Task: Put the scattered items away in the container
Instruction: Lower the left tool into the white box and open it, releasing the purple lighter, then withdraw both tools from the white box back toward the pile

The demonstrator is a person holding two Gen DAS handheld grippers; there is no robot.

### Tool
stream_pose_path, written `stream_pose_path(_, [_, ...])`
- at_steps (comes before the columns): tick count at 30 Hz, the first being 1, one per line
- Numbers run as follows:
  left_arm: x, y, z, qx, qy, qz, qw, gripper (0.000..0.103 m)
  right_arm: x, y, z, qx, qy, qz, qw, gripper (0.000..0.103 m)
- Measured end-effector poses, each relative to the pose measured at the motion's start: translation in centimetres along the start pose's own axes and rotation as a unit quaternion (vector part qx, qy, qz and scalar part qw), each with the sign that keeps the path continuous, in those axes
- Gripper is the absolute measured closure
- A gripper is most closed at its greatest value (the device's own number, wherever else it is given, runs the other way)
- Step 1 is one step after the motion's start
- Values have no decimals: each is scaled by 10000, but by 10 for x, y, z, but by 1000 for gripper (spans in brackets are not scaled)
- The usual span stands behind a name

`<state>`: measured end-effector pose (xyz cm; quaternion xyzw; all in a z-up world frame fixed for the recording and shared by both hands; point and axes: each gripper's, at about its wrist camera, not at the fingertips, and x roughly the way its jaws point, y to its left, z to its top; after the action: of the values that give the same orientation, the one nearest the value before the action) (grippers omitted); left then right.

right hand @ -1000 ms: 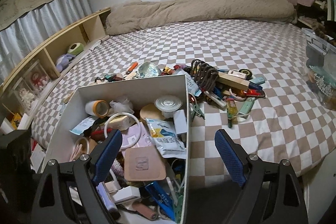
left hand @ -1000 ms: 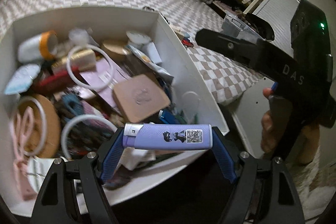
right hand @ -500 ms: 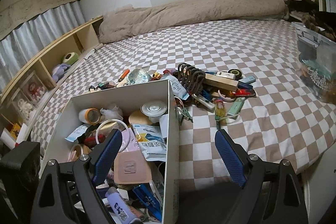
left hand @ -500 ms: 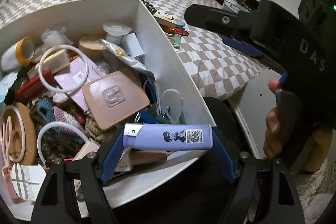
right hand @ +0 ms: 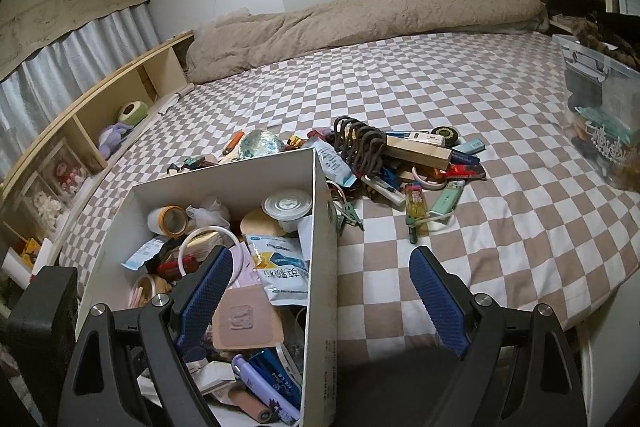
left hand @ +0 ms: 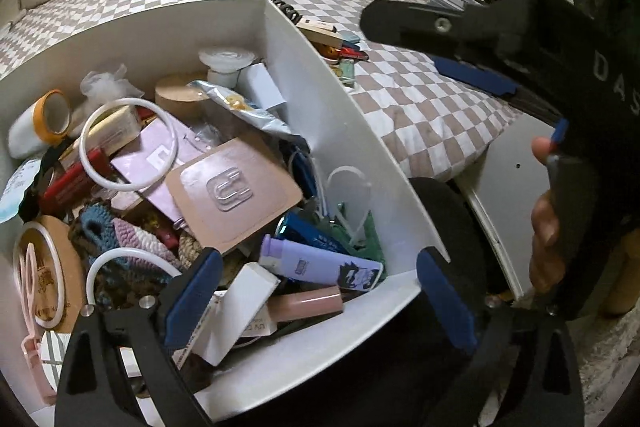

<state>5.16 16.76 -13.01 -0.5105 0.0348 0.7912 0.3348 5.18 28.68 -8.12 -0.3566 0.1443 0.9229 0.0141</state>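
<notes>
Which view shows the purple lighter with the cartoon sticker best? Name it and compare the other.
Left wrist view: the purple lighter lies whole and close inside the white box. The right wrist view shows it at the bottom edge, partly covered.

So the bed (right hand: 400,79) has a brown-and-white checkered cover. A rumpled tan duvet (right hand: 360,23) runs along its far edge. A white box (right hand: 320,267), crammed full, sits at the near edge. Right beside the box's far corner there's a heap of small stuff (right hand: 408,163) on the cover: a dark coiled hair clip (right hand: 360,143), a long wooden block (right hand: 420,153), lighters, a mint-green one (right hand: 450,195) lying nearest the near edge. A clear plastic tub (right hand: 600,115) stands at the right edge.
</notes>
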Motion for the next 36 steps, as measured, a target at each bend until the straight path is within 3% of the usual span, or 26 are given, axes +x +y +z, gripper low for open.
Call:
stream_pose_path(16, [-14,11,-7,-67,-185,126,9997,5,-2,7,-2,-53,-13,-15,10000,13])
stream_pose_path(36, [-45,35,4,-138,-864,656,9940,0,-15,27,-8,-331,-154,-37,9993,13])
